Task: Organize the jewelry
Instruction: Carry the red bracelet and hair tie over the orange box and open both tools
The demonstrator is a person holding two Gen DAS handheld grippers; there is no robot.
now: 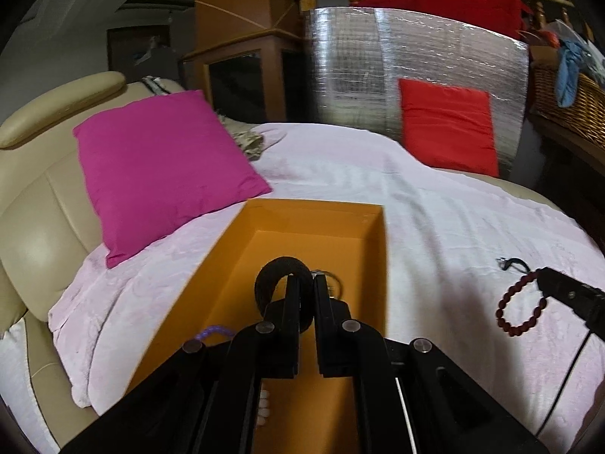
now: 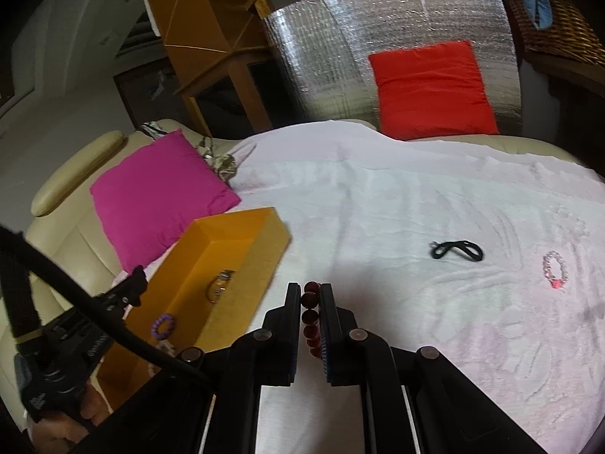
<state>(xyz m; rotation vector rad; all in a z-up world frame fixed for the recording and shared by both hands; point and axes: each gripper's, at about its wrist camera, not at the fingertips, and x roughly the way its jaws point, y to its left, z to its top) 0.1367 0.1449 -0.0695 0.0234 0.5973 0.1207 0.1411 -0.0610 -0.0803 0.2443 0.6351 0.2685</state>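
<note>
The left tool (image 1: 304, 283) pinches a black band (image 1: 281, 268) above the box (image 1: 242, 276), likely for dropping. The right tool (image 2: 310, 291), beside the box, clamps red beads (image 2: 311, 316). Ahead of it lie a loop (image 2: 457, 249) and bracelet (image 2: 555, 269).

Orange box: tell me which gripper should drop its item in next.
Left. The left gripper already hangs over the orange box, jaws shut on the black hair tie. The right gripper, holding the dark red bead bracelet, is beside the box, over the pink blanket.
</note>
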